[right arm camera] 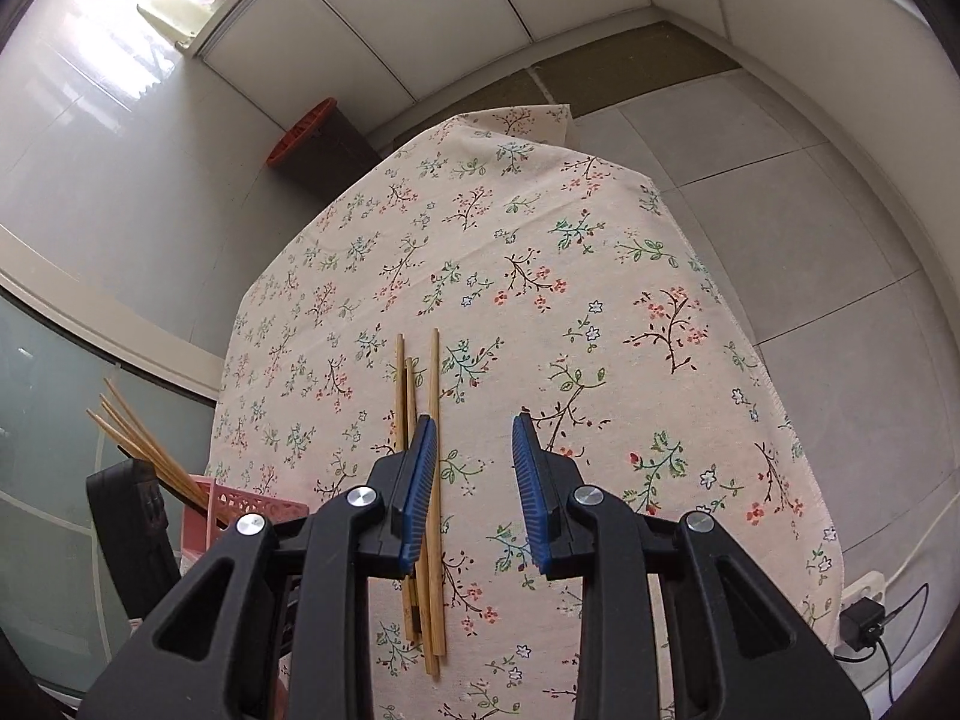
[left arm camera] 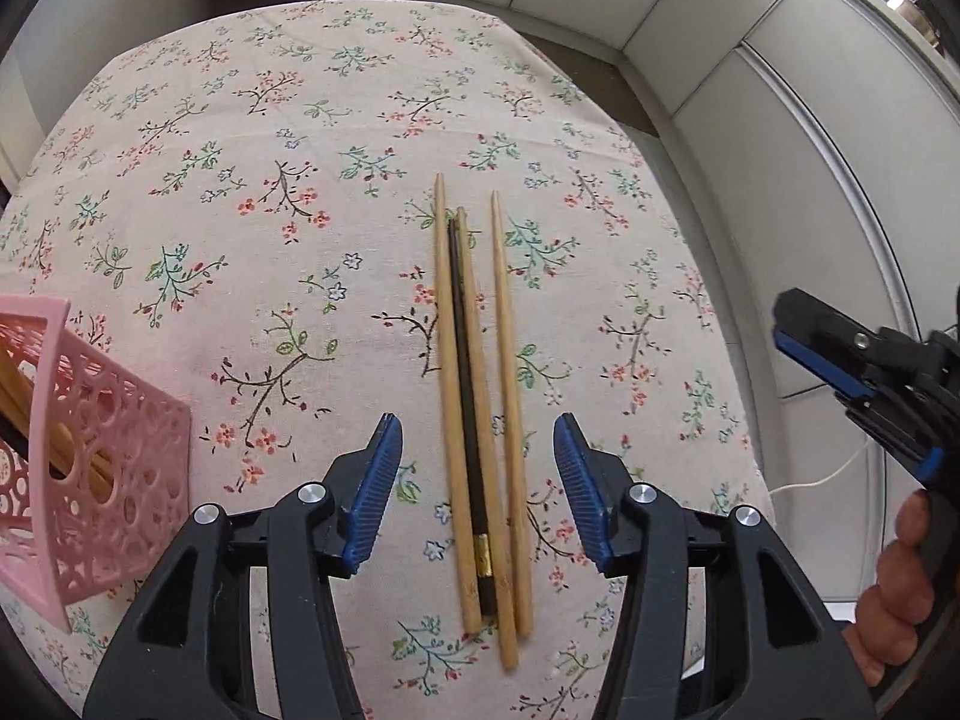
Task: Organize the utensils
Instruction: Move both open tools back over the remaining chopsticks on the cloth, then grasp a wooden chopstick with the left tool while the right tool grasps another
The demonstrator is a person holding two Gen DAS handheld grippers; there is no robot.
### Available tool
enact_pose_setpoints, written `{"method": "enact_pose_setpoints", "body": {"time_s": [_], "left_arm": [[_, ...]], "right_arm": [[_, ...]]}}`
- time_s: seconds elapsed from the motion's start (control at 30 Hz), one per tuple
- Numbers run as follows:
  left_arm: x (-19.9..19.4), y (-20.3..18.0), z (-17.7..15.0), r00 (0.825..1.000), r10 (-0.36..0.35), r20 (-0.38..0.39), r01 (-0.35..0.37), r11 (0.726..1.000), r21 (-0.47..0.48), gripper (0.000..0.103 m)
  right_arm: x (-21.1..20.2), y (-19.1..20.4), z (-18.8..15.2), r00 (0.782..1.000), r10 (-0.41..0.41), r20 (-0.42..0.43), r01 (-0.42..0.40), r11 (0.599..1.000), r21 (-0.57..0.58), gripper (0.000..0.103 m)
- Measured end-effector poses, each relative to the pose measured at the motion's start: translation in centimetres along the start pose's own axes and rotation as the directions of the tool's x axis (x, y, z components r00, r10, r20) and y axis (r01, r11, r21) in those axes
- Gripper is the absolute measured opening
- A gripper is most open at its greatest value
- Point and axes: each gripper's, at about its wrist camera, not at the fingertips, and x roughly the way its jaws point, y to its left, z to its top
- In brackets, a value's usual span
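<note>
Three wooden chopsticks (left arm camera: 507, 396) and one black chopstick (left arm camera: 465, 372) lie side by side on the floral tablecloth (left arm camera: 270, 180). My left gripper (left arm camera: 478, 492) is open and empty, its blue pads straddling the chopsticks' thick ends from above. A pink perforated basket (left arm camera: 90, 462) at the left holds several wooden chopsticks. My right gripper (right arm camera: 474, 492) is open and empty above the cloth, just right of the same chopsticks (right arm camera: 433, 396). It also shows at the right edge of the left wrist view (left arm camera: 852, 384).
The table's edges drop off to a tiled floor (right arm camera: 810, 192) on the right and far sides. A dark bin with an orange lid (right arm camera: 312, 138) stands beyond the table. A power adapter and cable (right arm camera: 864, 624) lie on the floor at right.
</note>
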Motion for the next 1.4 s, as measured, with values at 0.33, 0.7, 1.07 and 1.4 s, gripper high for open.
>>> {"method": "enact_pose_setpoints", "body": {"time_s": [0.33, 0.7, 1.07, 1.4], "left_arm": [[2.6, 1.2, 0.8, 0.996, 0.08, -0.026, -0.08, 0.997, 0.004, 0.033], [3.3, 1.0, 2.1, 0.984, 0.178, -0.019, -0.176, 0.982, 0.075, 0.012], [4.5, 1.0, 4.3, 0.987, 0.16, -0.014, -0.159, 0.984, 0.077, 0.009], [-1.6, 0.7, 2.3, 0.987, 0.081, 0.138, -0.092, 0.993, 0.078, 0.006]], "right_arm": [[0.3, 0.2, 0.6, 1.0, 0.02, 0.0, -0.02, 1.0, -0.002, 0.028], [0.7, 0.3, 0.6, 1.0, 0.011, -0.001, -0.011, 1.0, -0.007, 0.028], [4.0, 1.2, -0.2, 0.994, -0.008, -0.112, 0.003, 0.999, -0.042, 0.028], [6.4, 1.9, -0.1, 0.986, -0.061, -0.157, 0.049, 0.996, -0.076, 0.028]]}}
